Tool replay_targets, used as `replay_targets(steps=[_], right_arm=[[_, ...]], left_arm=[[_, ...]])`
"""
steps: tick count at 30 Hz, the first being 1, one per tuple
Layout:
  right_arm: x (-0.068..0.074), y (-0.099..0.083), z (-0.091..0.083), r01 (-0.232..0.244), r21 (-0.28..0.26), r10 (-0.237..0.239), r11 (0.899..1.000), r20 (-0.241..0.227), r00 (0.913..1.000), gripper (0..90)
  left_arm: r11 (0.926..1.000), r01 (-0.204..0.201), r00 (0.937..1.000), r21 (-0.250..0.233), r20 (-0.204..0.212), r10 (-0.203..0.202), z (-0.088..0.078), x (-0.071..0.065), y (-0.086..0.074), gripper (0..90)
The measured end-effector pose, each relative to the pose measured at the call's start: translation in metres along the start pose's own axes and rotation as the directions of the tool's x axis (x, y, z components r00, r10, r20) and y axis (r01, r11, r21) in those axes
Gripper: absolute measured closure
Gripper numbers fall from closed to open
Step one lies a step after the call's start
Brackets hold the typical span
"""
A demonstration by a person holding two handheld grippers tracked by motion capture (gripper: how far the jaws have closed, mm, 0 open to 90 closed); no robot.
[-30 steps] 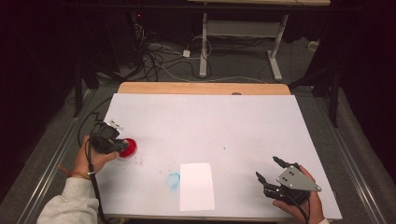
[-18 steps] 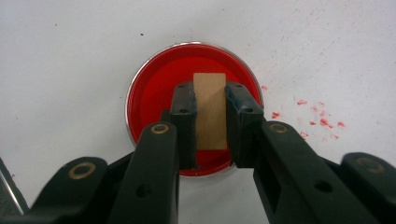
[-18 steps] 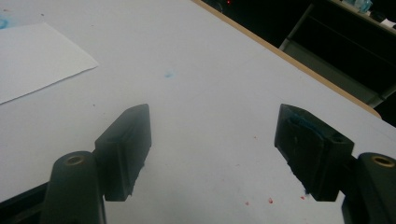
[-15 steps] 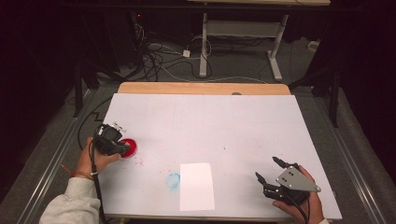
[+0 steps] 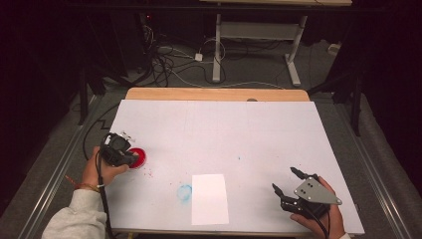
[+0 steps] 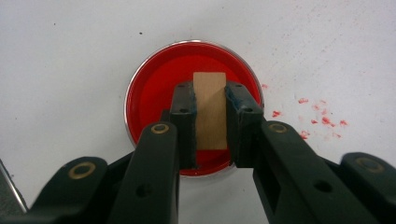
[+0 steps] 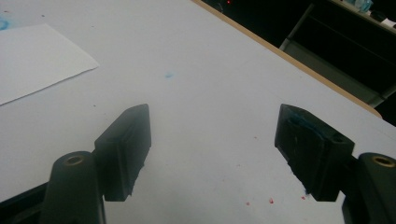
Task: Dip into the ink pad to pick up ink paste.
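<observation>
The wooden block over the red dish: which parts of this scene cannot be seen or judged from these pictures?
- Wooden block: in the left gripper view its side faces are covered by the pads of the left gripper; whether its lower end touches the paint cannot be told.
- Red dish: in the high view the left gripper hides its near part.
- White paper: cut off by the left edge of the right gripper view.

Probably lab: floor cables (image 5: 171,64), desk frame (image 5: 259,35)

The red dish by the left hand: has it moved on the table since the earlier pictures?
No. The red dish sits at the same spot, left of the white paper, as before.
</observation>
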State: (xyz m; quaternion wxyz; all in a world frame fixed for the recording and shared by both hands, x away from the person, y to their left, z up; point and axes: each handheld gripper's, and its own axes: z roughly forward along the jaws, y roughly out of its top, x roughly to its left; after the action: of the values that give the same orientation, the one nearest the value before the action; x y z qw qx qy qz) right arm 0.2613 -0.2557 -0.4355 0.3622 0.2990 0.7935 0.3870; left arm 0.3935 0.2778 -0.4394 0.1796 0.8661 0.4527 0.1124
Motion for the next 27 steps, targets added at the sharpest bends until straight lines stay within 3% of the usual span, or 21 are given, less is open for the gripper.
replay_targets(steps=[20,27], right_arm=[[-0.0001,0.0005,-0.0009,-0.001,-0.003,0.001,1.000,0.005,1.0000,27.7],[-0.0005,0.0003,-0.0008,-0.001,-0.003,0.001,1.000,0.004,1.0000,27.7]], left_arm=[[0.9999,-0.011,0.9993,-0.004,-0.037,0.010,0.0011,-0.0056,-0.0012,73.7],[0.9999,0.002,0.9998,-0.015,-0.022,-0.002,0.0012,-0.0035,-0.0026,73.6]])
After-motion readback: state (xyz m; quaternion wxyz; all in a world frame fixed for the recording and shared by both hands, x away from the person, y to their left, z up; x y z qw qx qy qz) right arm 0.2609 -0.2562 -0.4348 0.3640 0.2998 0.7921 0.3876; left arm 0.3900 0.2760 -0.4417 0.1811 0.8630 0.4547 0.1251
